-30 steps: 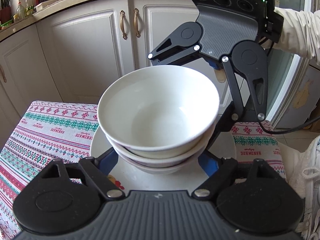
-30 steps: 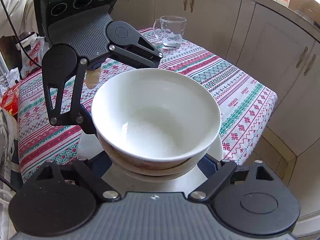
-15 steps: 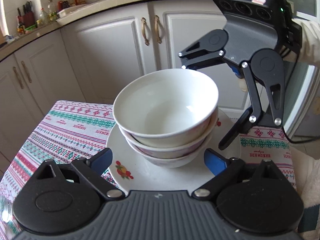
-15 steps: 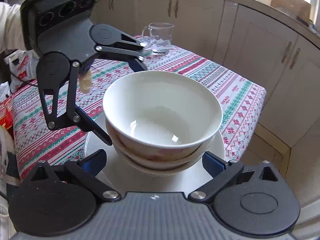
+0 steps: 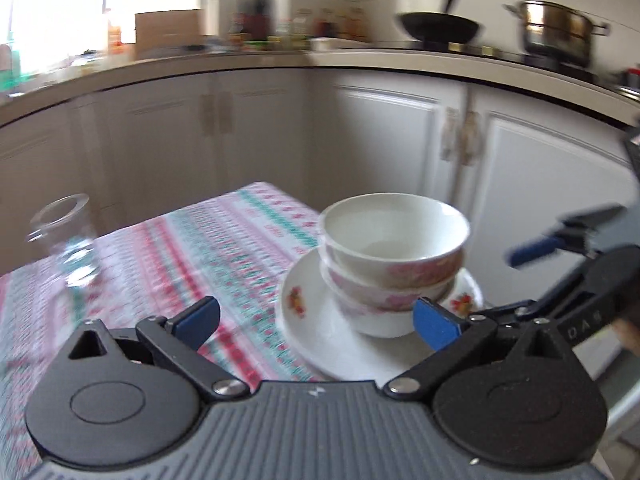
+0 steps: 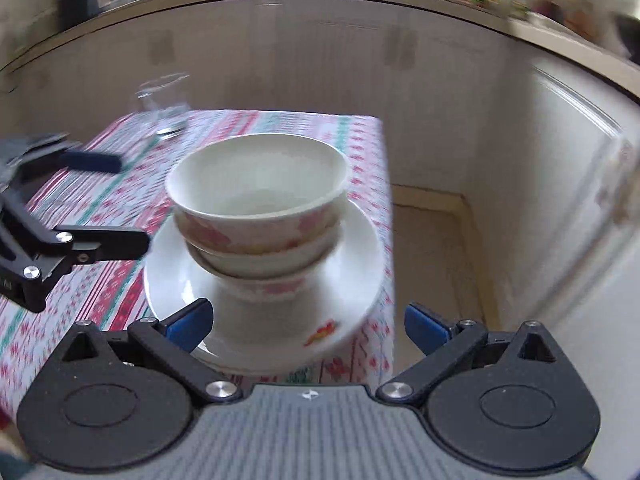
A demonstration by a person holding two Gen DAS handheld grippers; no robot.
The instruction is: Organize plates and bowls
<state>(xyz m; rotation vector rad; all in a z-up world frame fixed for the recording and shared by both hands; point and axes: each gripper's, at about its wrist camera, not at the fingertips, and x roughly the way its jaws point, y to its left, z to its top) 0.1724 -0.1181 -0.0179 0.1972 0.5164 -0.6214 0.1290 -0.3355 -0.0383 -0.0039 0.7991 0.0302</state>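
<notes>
while bowls (image 5: 394, 240) sit stacked upright on plate (image 5: 312, 332), mouths up | left tongs (image 5: 316, 318) opening, empty | right tongs (image 6: 306, 322) wide, empty

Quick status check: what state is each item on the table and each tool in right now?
Top bowl: upright, empty, nested on the stack.
Lower bowls: nested upright on the plate.
Plate: flat on the tablecloth, overhanging the table edge.
Glass: upright, apart from the stack.
Left tool: jaws opening, nothing held.
Right tool: open, nothing held.
</notes>
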